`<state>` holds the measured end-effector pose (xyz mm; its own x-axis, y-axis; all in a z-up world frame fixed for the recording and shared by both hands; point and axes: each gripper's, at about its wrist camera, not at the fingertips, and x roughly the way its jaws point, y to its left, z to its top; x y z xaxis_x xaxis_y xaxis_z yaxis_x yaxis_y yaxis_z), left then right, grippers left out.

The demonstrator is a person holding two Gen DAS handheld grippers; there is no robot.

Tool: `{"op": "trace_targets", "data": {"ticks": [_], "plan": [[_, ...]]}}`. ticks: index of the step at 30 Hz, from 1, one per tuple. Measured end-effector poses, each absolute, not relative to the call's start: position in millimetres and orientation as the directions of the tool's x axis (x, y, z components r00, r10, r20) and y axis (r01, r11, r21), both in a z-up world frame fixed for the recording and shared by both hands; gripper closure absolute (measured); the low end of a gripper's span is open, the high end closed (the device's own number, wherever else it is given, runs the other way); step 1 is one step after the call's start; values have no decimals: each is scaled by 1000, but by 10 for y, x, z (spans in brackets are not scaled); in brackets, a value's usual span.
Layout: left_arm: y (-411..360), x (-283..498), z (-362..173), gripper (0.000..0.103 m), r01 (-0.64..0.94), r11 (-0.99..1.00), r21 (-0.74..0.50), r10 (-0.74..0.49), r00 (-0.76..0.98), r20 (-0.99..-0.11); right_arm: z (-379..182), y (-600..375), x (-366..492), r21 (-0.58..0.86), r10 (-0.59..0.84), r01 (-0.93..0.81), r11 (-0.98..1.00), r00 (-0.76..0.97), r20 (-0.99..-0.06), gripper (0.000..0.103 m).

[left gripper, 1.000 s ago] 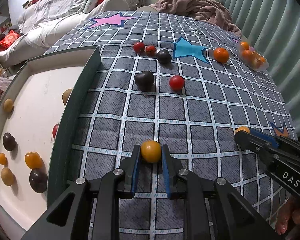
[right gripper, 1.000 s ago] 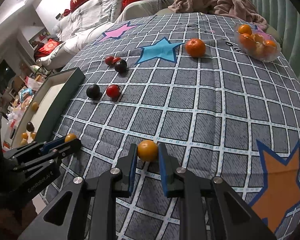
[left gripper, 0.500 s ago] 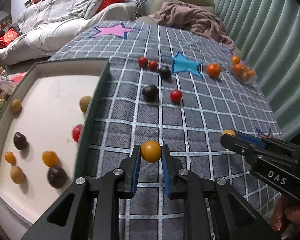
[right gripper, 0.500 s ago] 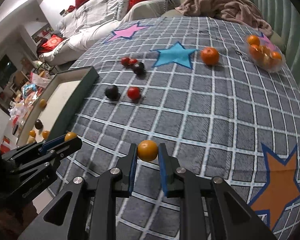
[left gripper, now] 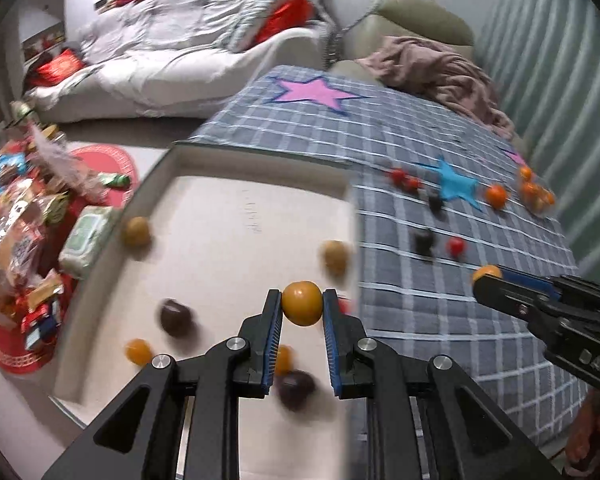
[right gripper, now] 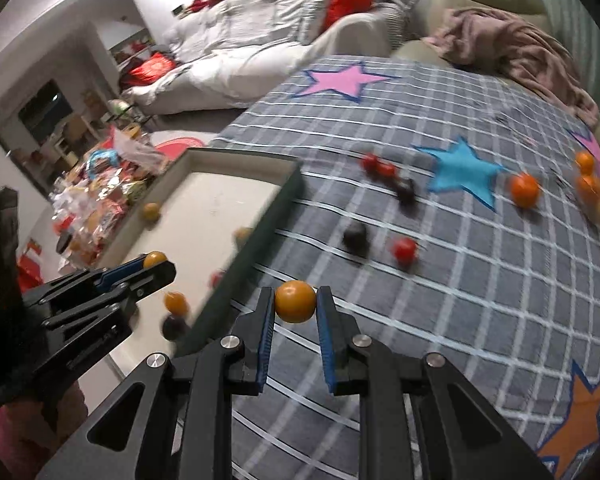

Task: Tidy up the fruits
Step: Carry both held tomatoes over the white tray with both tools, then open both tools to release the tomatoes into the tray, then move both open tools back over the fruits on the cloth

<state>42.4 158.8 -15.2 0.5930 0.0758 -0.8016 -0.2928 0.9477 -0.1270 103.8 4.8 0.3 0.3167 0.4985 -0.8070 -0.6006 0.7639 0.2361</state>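
Fruits are partly sorted, as I judge it: each hand-held gripper is clamped on one small yellow-orange fruit, the left hand-held gripper (left gripper: 302, 307) holding its fruit (left gripper: 302, 303) above the tray (left gripper: 236, 216), the right hand-held gripper (right gripper: 294, 306) holding its own fruit (right gripper: 295, 301) over the grey checked cloth (right gripper: 460, 280) just beside the tray's dark green wall (right gripper: 252, 252). Inside the tray several pieces already lie loose: two dark plum-like ones (left gripper: 175, 317), a few orange-yellow ones (left gripper: 138, 351) and two brownish ones (left gripper: 137, 231). Left to gather, farther out on the cloth, are a dark fruit (right gripper: 355, 234) next to a red tomato (right gripper: 405, 249), then a cluster of two red ones and a dark one (right gripper: 384, 170), then a tangerine (right gripper: 524, 190) by the blue star (right gripper: 462, 168), and a clear bag of oranges (right gripper: 596, 196) at the far edge. Nothing blocks the drop but the tray wall, which the right hand-held gripper must clear, and the pieces lying below. Beyond are snack packets (left gripper: 24, 216) on the floor, a white sofa (left gripper: 172, 40) and a pink blanket (left gripper: 432, 64).
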Motion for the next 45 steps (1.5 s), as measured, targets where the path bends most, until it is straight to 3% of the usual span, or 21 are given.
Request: {"op": "trace_targets", "data": {"ticks": [13, 27, 29, 33, 34, 35, 36, 37, 45], "plan": [[2100, 844, -441, 81, -389, 920, -51, 166, 504, -847, -188, 1015, 1310, 217, 500, -683, 698, 248, -829, 80], [2184, 989, -628, 81, -408, 912, -33, 161, 432, -887, -481, 1282, 1449, 191, 465, -713, 674, 209, -861, 79], [2187, 989, -629, 81, -408, 913, -31, 161, 428, -890, -475, 1284, 1438, 190, 465, -709, 679, 215, -859, 75], [2209, 977, -625, 80, -408, 912, -41, 151, 428, -891, -398, 1177, 1454, 205, 484, -692, 692, 234, -843, 53], [2218, 970, -625, 64, -411, 911, -43, 150, 427, -892, -367, 1137, 1463, 223, 497, -685, 693, 232, -836, 51], [2234, 961, -622, 33, -422, 906, -37, 160, 423, -892, -330, 1097, 1465, 229, 505, -680, 697, 239, -829, 49], [2255, 937, -614, 23, -442, 896, -28, 182, 425, -886, -305, 1071, 1469, 222, 501, -674, 705, 251, -828, 33], [2274, 897, -591, 19, -463, 886, -26, 203, 438, -876, -276, 1028, 1467, 213, 496, -666, 715, 268, -826, 13], [2041, 858, -491, 19, -413, 911, -18, 189, 455, -870, -196, 544, 1446, 198, 478, -608, 769, 339, -810, 9]]}}
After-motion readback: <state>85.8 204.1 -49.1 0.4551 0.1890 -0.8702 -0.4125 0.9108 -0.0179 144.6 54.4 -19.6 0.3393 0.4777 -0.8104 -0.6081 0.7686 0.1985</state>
